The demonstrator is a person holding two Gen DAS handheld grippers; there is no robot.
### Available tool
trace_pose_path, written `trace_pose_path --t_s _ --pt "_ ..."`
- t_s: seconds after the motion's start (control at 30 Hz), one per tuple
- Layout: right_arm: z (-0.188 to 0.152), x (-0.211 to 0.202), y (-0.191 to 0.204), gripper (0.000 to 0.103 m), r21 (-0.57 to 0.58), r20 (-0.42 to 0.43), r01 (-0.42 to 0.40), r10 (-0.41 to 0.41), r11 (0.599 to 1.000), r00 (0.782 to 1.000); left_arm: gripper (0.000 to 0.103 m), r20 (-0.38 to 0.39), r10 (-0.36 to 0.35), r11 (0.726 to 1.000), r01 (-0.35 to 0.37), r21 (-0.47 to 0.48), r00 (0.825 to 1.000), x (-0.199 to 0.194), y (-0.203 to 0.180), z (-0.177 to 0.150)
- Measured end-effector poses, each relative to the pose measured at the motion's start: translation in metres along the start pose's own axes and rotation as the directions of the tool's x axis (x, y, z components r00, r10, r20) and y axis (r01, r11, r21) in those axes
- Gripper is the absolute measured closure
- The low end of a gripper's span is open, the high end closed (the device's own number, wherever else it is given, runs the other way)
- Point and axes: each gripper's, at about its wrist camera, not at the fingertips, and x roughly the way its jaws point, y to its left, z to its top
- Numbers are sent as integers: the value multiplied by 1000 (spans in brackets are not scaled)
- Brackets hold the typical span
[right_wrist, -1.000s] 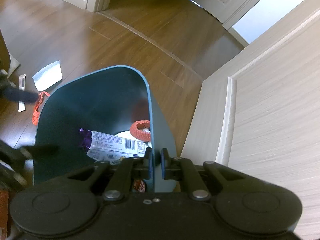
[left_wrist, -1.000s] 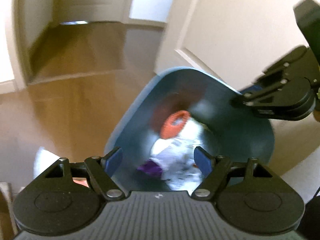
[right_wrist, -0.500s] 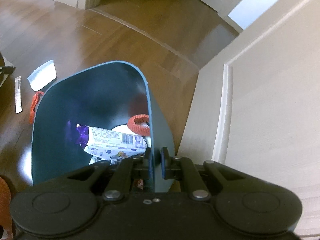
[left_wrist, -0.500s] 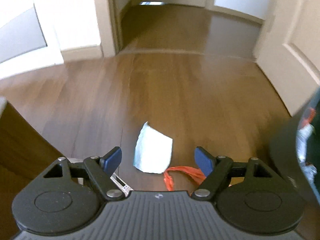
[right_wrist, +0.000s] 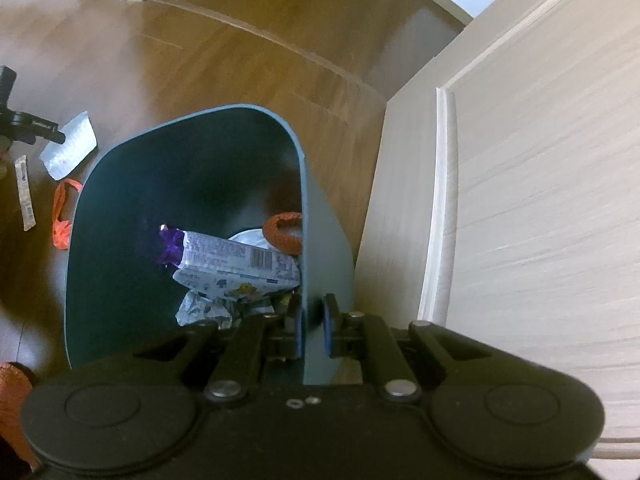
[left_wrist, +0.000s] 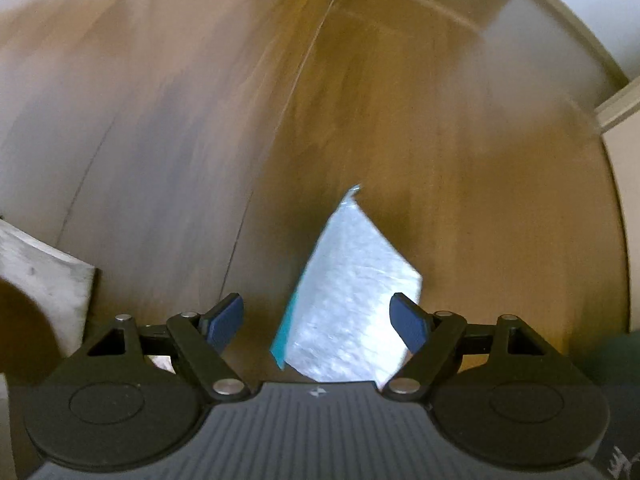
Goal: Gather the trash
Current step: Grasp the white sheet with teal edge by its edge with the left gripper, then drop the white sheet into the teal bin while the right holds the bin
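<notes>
Silver foil wrapper (left_wrist: 352,300) with a teal edge, flat on the wood floor; orange scrap (right_wrist: 62,216) and thin white sachet (right_wrist: 25,192) nearby. Teal bin (right_wrist: 104,240) upright, holding crumpled wrappers (right_wrist: 236,264) and an orange ring (right_wrist: 282,232).

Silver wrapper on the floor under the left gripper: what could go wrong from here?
The silver wrapper lies flat on the wood floor, so the open left gripper may scrape the floor or slide it away. The right gripper clamps only the bin rim; it could tilt and spill.
</notes>
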Motion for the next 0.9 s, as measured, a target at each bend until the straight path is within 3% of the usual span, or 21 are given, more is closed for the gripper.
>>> trace_pose_path --t_s 0.17,0.33,0.4,0.43,0.67,0.9 --pt "2 2 1 93 11 -19 7 -7 1000 1000 27 -20 32 999 -31 45 999 19 -1 -2" --pt "0 2 1 93 13 -28 13 -12 1000 1000 61 -31 43 997 -41 67 999 23 -8 -6" --pt "0 2 1 93 13 -26 10 -10 1000 1000 89 -32 45 996 -43 72 998 22 -10 -8" --pt "0 3 1 93 13 -25 9 -8 1000 1000 92 -35 37 997 -35 64 999 22 -10 -9" --pt "-2 4 -1 93 5 -4 11 -11 1000 1000 99 43 23 999 -25 41 999 -13 -22 -22" --pt "-4 7 0 93 -21 33 18 -17 1000 999 99 135 -44 993 29 110 990 -99 -52 -51"
